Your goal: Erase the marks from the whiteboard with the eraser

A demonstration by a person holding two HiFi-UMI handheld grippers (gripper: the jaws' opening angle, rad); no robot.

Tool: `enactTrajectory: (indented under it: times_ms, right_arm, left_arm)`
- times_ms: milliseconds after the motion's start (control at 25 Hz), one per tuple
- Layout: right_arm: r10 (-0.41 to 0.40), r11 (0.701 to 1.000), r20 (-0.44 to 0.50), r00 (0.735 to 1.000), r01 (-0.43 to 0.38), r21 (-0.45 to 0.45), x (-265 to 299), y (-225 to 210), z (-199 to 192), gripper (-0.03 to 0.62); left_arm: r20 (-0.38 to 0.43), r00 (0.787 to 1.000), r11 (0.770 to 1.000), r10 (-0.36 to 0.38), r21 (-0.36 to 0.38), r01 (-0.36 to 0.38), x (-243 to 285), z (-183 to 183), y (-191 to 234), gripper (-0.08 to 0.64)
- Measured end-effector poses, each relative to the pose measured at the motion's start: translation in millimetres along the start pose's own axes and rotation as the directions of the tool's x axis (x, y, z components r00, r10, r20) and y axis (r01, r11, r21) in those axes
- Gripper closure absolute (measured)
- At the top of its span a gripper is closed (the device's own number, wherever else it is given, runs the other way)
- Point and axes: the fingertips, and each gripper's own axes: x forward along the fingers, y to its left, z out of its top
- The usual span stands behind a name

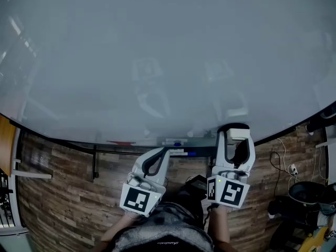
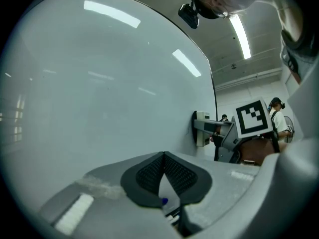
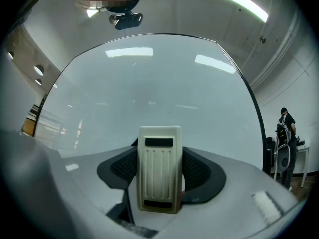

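The whiteboard (image 1: 157, 46) fills the upper head view, pale grey, with no marks that I can make out. My right gripper (image 1: 236, 133) is shut on the cream eraser (image 3: 159, 168), which stands upright between its black pads and shows at the board's bottom edge as a white block (image 1: 237, 135). My left gripper (image 1: 157, 159) hangs lower, near the marker tray (image 1: 176, 143), shut with nothing in it. In the left gripper view its pads (image 2: 149, 176) meet at the tips, and the eraser (image 2: 201, 128) presses flat against the board (image 2: 99, 83).
A blue marker cap (image 1: 177, 144) and a red marker (image 1: 119, 143) lie on the tray. Wood-pattern floor (image 1: 58, 193) lies below the board. Cables and a black bin (image 1: 307, 193) stand at the right. A person (image 3: 285, 128) stands far off at the right.
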Motion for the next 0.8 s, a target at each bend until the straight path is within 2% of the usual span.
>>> enactTrajectory:
  times_ms: [280,400,800]
  right_arm:
    - [0.003,1.000,0.010,1.000,-0.003,-0.010,1,57,5,0.330]
    - [0.014,1.000,0.009,1.000,-0.014,-0.018,0,82,9,0.330]
    - [0.021,1.000,0.012,1.000,-0.020,-0.014,4,142,10,0.330]
  left_arm:
    - [0.001,1.000,1.000,0.014,-0.011,-0.014,-38,-4,47,0.557]
    - [0.007,0.999,0.999,0.036,0.004,-0.036,-58,-1,67,0.557]
    - [0.021,0.994,0.994,0.108,-0.029,-0.108,-109,-5,120,0.557]
